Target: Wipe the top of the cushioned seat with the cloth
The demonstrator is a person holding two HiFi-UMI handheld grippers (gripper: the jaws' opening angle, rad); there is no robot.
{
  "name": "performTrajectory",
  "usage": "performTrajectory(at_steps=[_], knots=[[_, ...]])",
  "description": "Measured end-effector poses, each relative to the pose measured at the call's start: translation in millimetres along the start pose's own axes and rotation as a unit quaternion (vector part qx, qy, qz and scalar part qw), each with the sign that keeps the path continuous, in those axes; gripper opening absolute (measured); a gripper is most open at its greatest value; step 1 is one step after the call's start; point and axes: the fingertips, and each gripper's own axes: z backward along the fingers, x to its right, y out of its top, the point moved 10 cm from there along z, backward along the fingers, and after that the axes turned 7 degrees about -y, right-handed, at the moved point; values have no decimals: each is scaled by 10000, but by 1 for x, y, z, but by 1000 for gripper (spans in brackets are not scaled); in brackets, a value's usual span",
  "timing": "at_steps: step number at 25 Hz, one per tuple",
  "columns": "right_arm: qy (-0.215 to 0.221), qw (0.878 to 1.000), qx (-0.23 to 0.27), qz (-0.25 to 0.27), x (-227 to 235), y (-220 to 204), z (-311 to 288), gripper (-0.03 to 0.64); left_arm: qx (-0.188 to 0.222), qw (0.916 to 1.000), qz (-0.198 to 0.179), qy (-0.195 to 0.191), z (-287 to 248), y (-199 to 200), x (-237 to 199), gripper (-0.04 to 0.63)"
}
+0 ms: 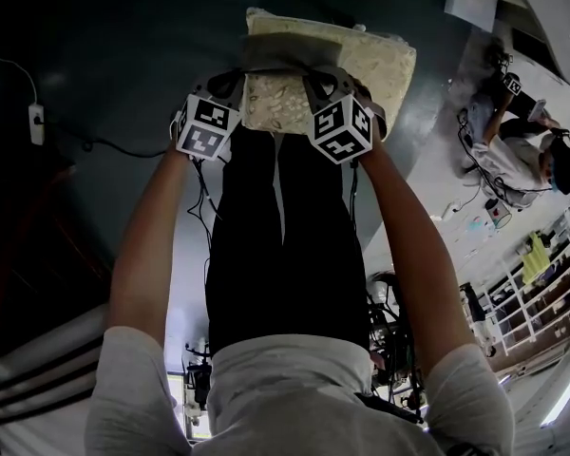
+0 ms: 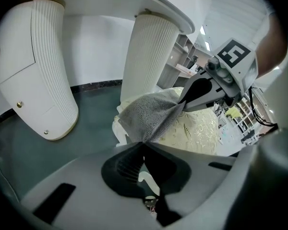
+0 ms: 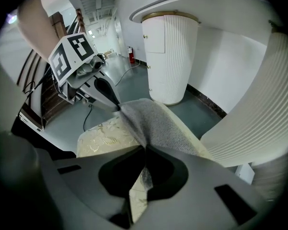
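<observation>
Two bare forearms (image 1: 147,245) reach forward and down from pale short sleeves, and each hand carries a gripper topped by a black-and-white marker cube (image 1: 207,126). The left gripper (image 2: 144,143) has its jaws pressed together on one corner of a grey cloth (image 2: 149,114), with the fabric bunching where it enters the pinch. The right gripper (image 3: 145,150) is clamped the same way on the opposite corner, and a strip of cloth hangs down between its closed jaws.

Between the two pinch points the cloth is pulled into a taut ridge. From there it spreads away from the person over the far part of the cushioned seat (image 1: 380,60). The seat is a cream pad with a pale gold leaf pattern. Its near part lies bare just under the grippers, between the two cubes in the head view.

Around the seat lies a dark teal floor (image 1: 104,55), and a white power strip (image 1: 36,122) with a trailing cable sits well off to the left. Just behind the seat stand white ribbed pedestals (image 3: 169,56) trimmed with gold bands, which carry a white rounded tabletop (image 2: 168,4) overhead. Farther right, on a paler stretch of floor, another person (image 1: 518,150) is down low among cables. Open shelving (image 1: 541,283) holding small items stands beyond.
</observation>
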Motion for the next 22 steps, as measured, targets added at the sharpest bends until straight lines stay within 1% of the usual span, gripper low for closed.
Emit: performTrajectory(at_steps=[5, 9, 12, 17, 20, 22], knots=[[-106, 9999, -65, -109, -19, 2, 2, 15, -33, 9999, -113, -103, 8, -12, 0, 17], [-162, 9994, -154, -252, -24, -13, 5, 15, -79, 9995, -163, -240, 1, -17, 11, 17], [-164, 9993, -253, -221, -41, -21, 8, 15, -54, 9992, -219, -331, 2, -30, 17, 17], [-90, 9989, -373, -277, -72, -28, 19, 15, -13, 9994, -106, -335, 18, -52, 33, 17], [-60, 9987, -388, -312, -79, -28, 24, 15, -22, 9995, -33, -326, 23, -61, 40, 17], [-44, 9991, -347, -245, -80, -28, 23, 15, -20, 9997, 23, -248, 24, -64, 43, 17]])
